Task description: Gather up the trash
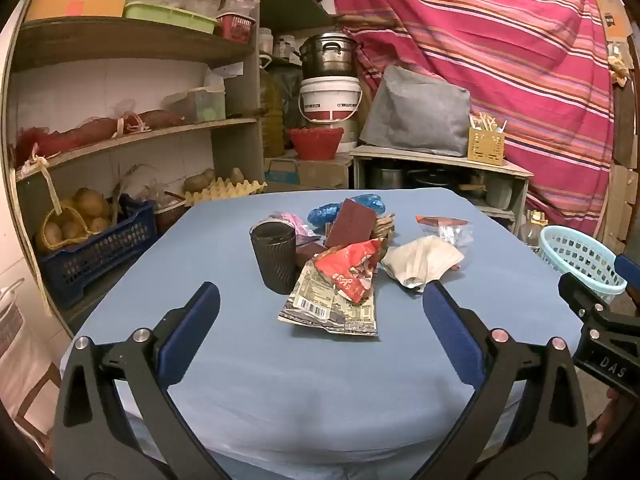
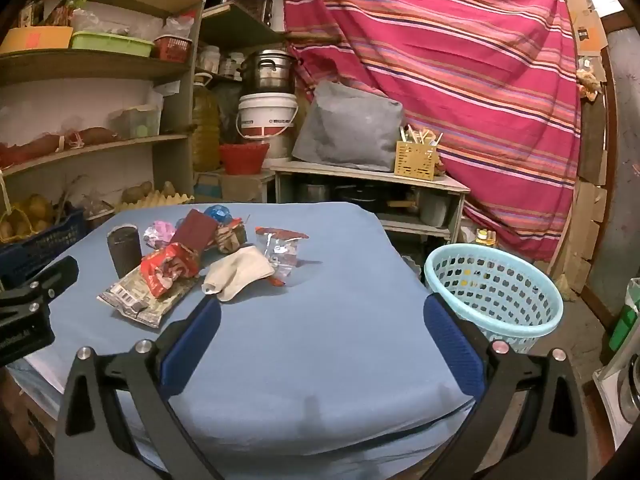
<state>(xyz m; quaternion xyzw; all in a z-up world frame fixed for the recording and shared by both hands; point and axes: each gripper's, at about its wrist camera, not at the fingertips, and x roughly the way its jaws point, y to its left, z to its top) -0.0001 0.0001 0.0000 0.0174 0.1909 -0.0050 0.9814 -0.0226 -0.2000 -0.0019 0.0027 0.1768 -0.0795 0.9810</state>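
A heap of trash lies mid-table on the blue cloth (image 1: 248, 360): a dark ribbed cup (image 1: 277, 256), a red wrapper (image 1: 352, 268) on a printed flat packet (image 1: 332, 312), a crumpled white paper (image 1: 420, 260), a maroon card (image 1: 352, 220), a blue plastic bag (image 1: 344, 208) and a clear packet (image 1: 452, 228). My left gripper (image 1: 320, 296) hangs open just short of the printed packet, holding nothing. My right gripper (image 2: 322, 308) is open over bare cloth, right of the white paper (image 2: 236, 272). A light blue perforated basket (image 2: 496, 292) stands beside the table's right edge.
Shelves with potatoes, an egg tray (image 1: 228, 190) and tubs fill the left. Behind the table are a white bucket (image 1: 330, 96) under a steel pot, a red bowl (image 1: 316, 140) and a low cabinet with a grey bag (image 1: 416, 112). A striped red curtain (image 1: 500, 60) hangs at the right.
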